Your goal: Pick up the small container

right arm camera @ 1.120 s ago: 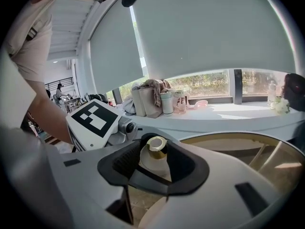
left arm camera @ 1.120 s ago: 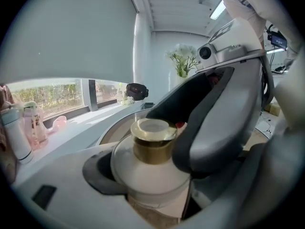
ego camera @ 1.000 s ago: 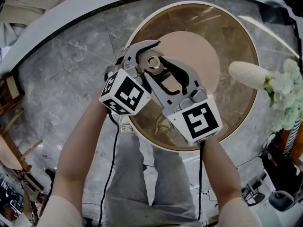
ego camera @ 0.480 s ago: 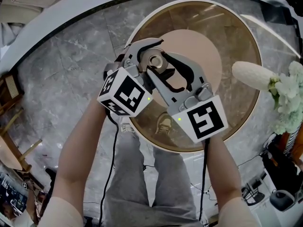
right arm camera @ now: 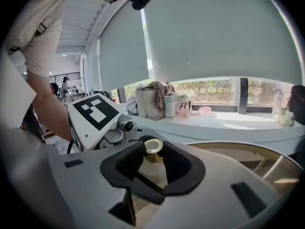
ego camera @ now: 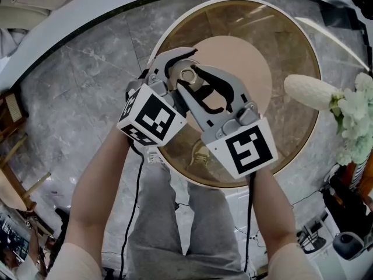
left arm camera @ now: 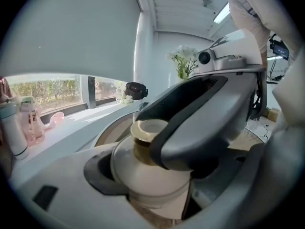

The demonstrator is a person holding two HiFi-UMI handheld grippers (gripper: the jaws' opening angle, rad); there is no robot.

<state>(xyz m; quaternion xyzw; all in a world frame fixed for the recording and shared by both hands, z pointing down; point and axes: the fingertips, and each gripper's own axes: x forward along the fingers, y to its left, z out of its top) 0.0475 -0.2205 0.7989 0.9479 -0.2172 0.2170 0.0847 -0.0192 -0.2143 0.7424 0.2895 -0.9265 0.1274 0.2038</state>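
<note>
A small white round container with a gold top point(ego camera: 187, 74) is seen over the middle of a round brown glass table point(ego camera: 291, 134). Whether its bottom is touching the glass cannot be told. It is gripped from two sides. The left gripper point(ego camera: 176, 69) is pressed onto the white body, which fills the gap between its jaws in the left gripper view point(left arm camera: 143, 175). The jaws of the right gripper point(ego camera: 195, 81) have just been closing. Its dark pads point(right arm camera: 126, 165) are pinched on the gold top point(right arm camera: 152, 146) (the narrow part above the body). The two grippers are crossed close together. A white bumpy vase point(ego camera: 309, 92) with white flowers point(ego camera: 356, 118) is seen by the table's right edge, well apart from the container.
</note>
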